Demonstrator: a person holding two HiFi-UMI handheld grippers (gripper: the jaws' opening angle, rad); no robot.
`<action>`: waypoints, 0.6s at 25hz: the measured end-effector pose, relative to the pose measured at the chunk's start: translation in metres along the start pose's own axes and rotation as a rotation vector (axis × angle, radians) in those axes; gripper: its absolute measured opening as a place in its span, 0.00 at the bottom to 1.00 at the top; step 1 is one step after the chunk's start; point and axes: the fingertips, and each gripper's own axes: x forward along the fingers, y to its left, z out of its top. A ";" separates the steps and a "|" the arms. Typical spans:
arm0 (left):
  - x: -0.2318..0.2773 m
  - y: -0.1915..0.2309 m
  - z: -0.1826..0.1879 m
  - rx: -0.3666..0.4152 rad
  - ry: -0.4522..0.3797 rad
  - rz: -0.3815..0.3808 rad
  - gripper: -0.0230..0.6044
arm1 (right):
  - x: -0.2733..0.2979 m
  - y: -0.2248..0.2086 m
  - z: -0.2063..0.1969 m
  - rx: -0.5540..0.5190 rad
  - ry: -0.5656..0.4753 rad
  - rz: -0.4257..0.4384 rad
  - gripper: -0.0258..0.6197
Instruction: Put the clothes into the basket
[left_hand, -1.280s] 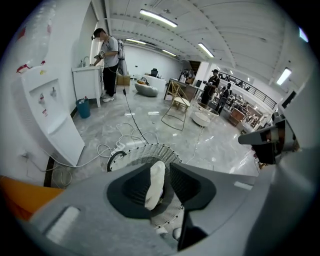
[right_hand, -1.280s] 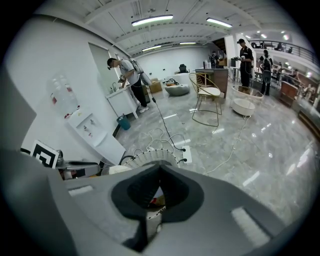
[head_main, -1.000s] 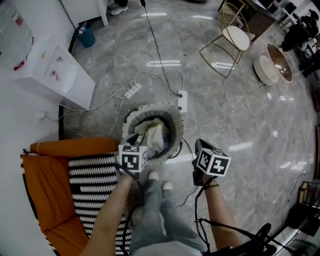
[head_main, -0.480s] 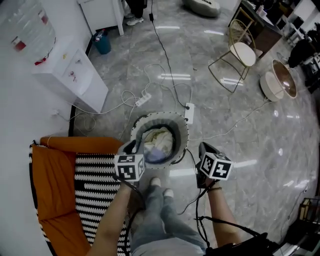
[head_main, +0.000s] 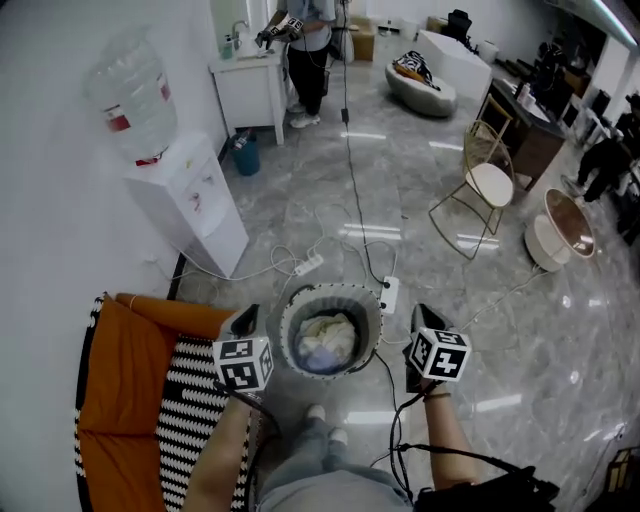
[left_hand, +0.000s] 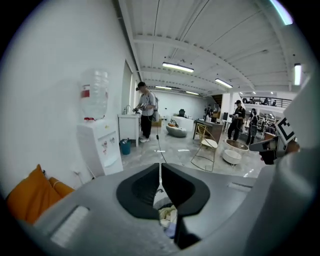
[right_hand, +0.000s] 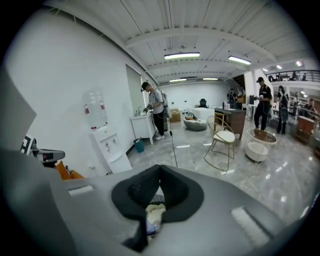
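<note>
A round grey basket stands on the marble floor in front of my feet, with pale clothes heaped inside. My left gripper is raised to the left of the basket, apart from it. Its jaws have just been closing and now stand all but together with nothing between them. My right gripper is lifted to the right of the basket, shut and empty. Both gripper views look out over the room, and the clothes show low down beyond the jaws.
An orange sofa with a black-and-white striped throw lies at my left. A water dispenser stands by the wall. Power strips and cables trail behind the basket. A gold wire chair is at the right; a person stands far back.
Both grippers have risen and drawn away from the basket's rim. The head view has tipped up, so the basket looks smaller and more of the room shows.
</note>
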 end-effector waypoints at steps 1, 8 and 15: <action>-0.010 0.003 0.009 0.004 -0.026 0.015 0.07 | -0.007 0.001 0.008 -0.019 -0.022 0.002 0.04; -0.056 0.017 0.040 -0.039 -0.134 0.074 0.05 | -0.042 -0.004 0.040 -0.064 -0.095 -0.003 0.04; -0.066 0.016 0.040 -0.049 -0.147 0.088 0.05 | -0.062 -0.002 0.051 -0.062 -0.130 0.006 0.04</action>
